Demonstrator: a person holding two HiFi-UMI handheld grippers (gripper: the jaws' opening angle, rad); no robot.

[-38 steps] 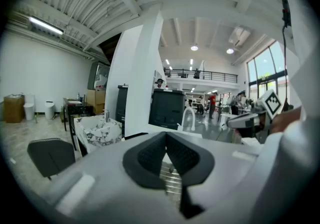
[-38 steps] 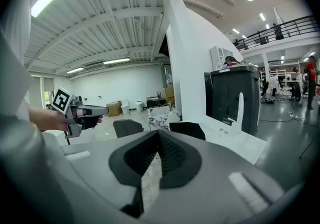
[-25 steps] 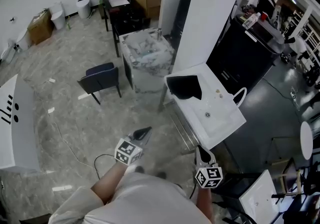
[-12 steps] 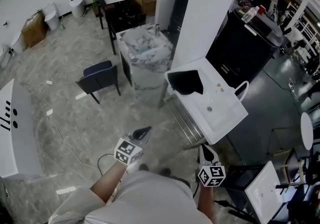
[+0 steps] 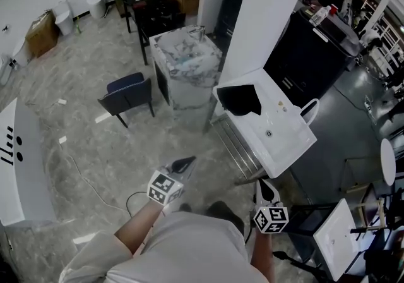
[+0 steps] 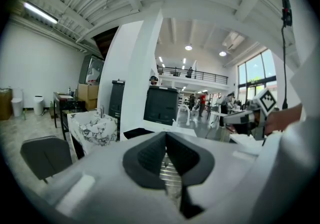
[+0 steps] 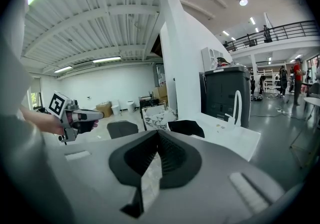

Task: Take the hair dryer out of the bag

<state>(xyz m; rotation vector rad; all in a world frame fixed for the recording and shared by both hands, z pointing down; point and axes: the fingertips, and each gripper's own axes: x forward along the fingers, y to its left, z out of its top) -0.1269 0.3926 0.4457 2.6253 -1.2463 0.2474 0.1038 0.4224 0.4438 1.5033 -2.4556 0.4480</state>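
left gripper (image 5: pixel 184 163) clenched tight and empty, right gripper (image 5: pixel 263 186) clenched tight and empty, black bag (image 5: pixel 240 100) on white table (image 5: pixel 282 141) ahead

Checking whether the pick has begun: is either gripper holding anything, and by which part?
Nothing is held. The left gripper and right gripper are both shut and empty; the black bag lies apart on the white sink.

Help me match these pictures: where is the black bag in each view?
Head view: bag right of centre, on the white counter.
Left gripper view: bag just left of centre.
Right gripper view: bag just right of centre.
Shared landmark: marble stand, left of the bag everywhere.
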